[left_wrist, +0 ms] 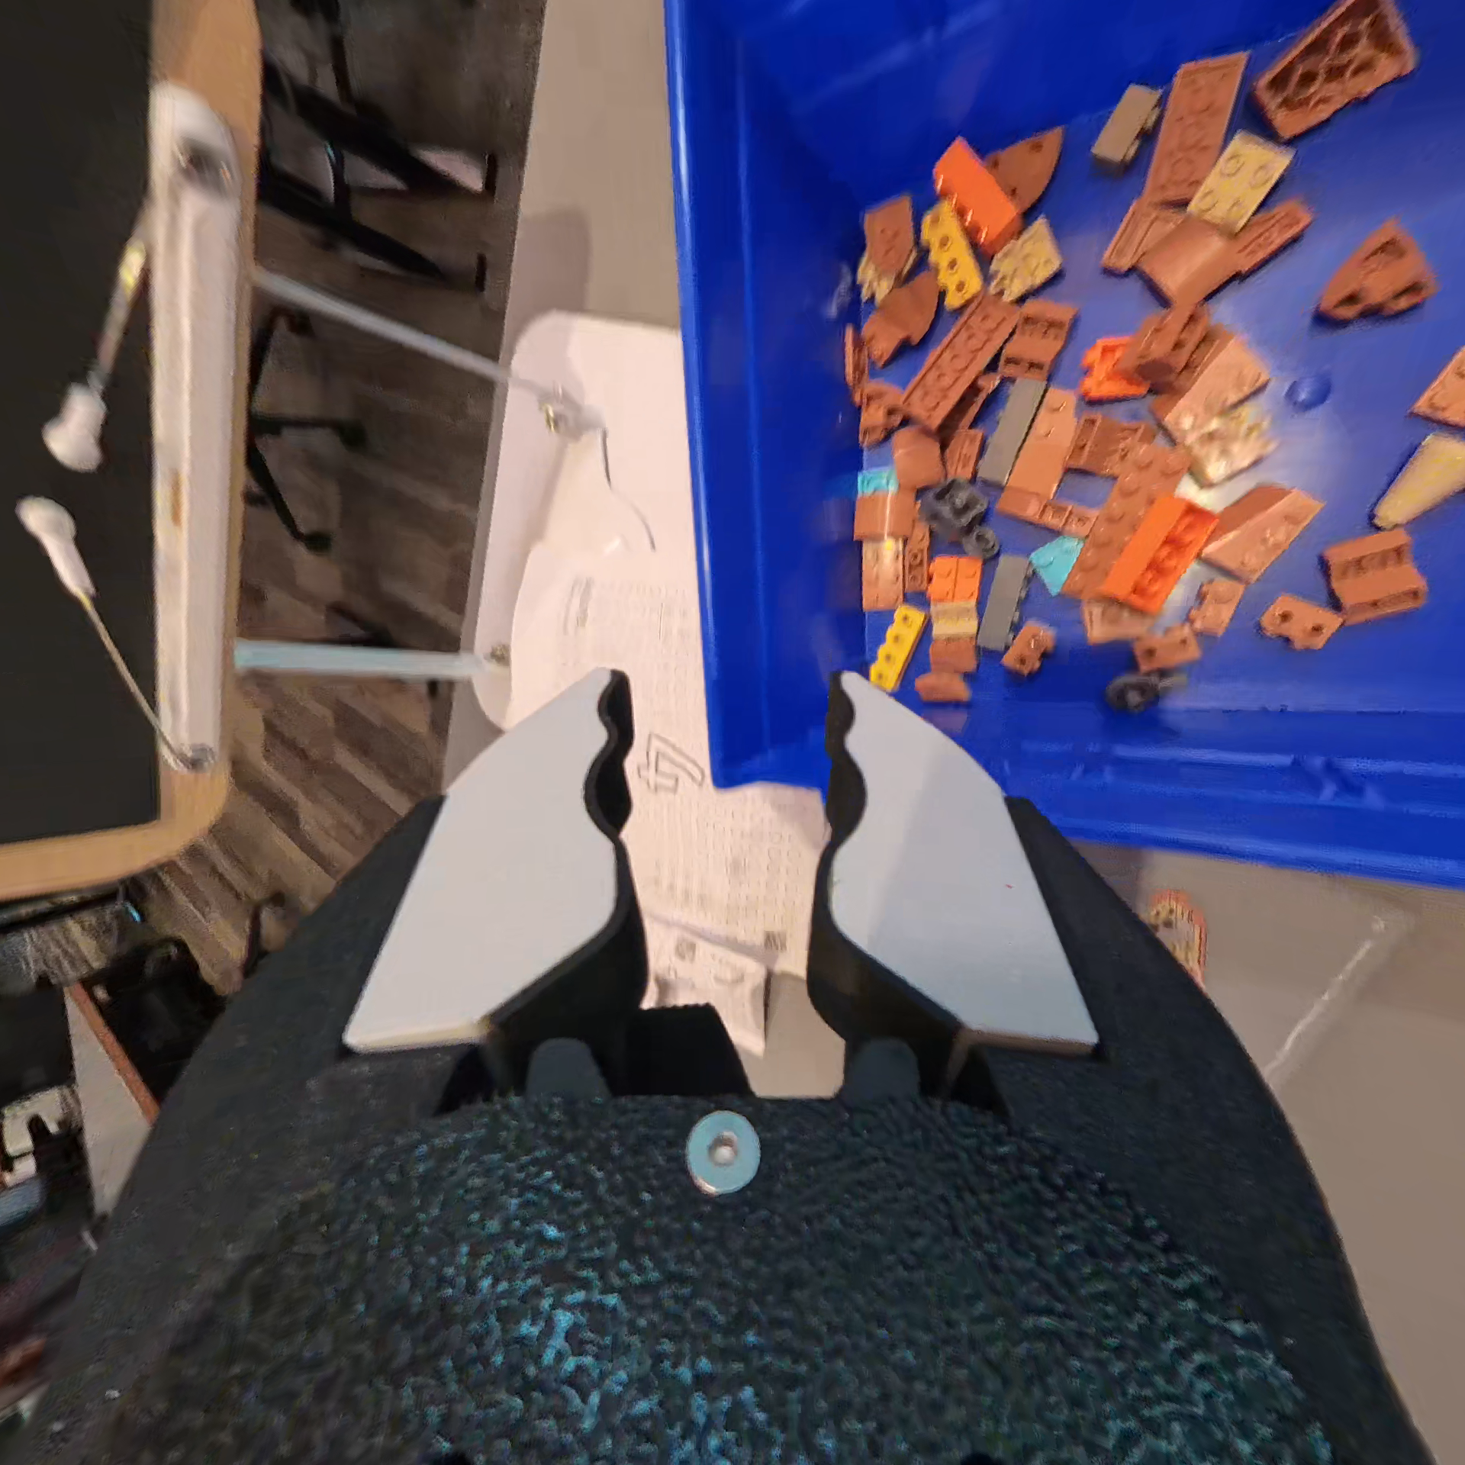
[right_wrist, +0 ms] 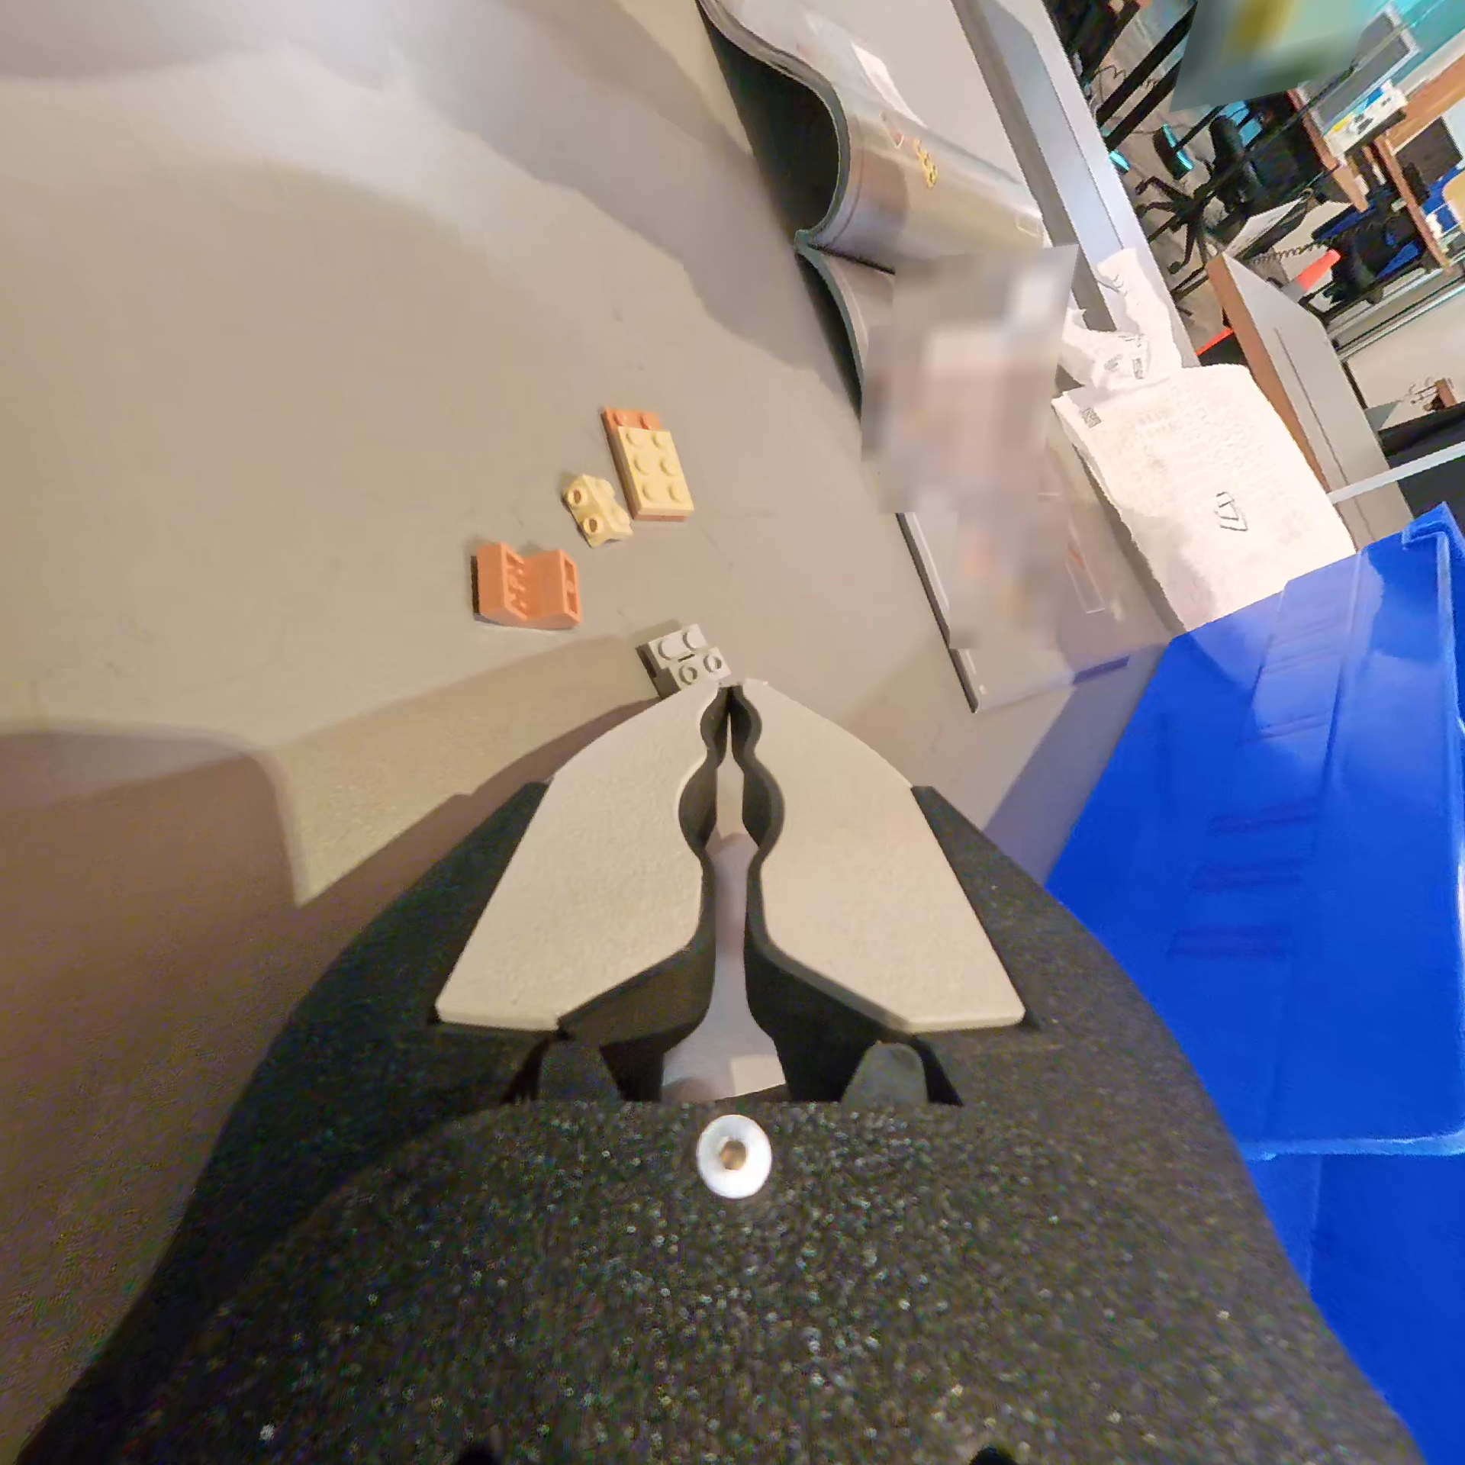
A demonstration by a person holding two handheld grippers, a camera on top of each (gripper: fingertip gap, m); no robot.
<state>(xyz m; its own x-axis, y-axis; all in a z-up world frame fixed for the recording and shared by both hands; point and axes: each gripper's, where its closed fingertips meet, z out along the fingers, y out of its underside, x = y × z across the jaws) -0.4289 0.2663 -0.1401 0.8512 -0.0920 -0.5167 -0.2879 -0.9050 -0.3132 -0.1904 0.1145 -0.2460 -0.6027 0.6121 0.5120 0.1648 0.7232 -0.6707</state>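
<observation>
Right wrist view: the right tool (right_wrist: 728,691), closed and empty, points at the touching grey brick (right_wrist: 686,659) on the tabletop (right_wrist: 317,357); the left tool (left_wrist: 725,713) gapes empty over the blue bin (left_wrist: 761,476) corner.

Both wrist views look down close along their tongs; both catch the blue bin (left_wrist: 793,476).

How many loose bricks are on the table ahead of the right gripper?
4: grey brick at the shut right gripper tips, salmon brick left, small tan piece and tan plate beyond.
</observation>
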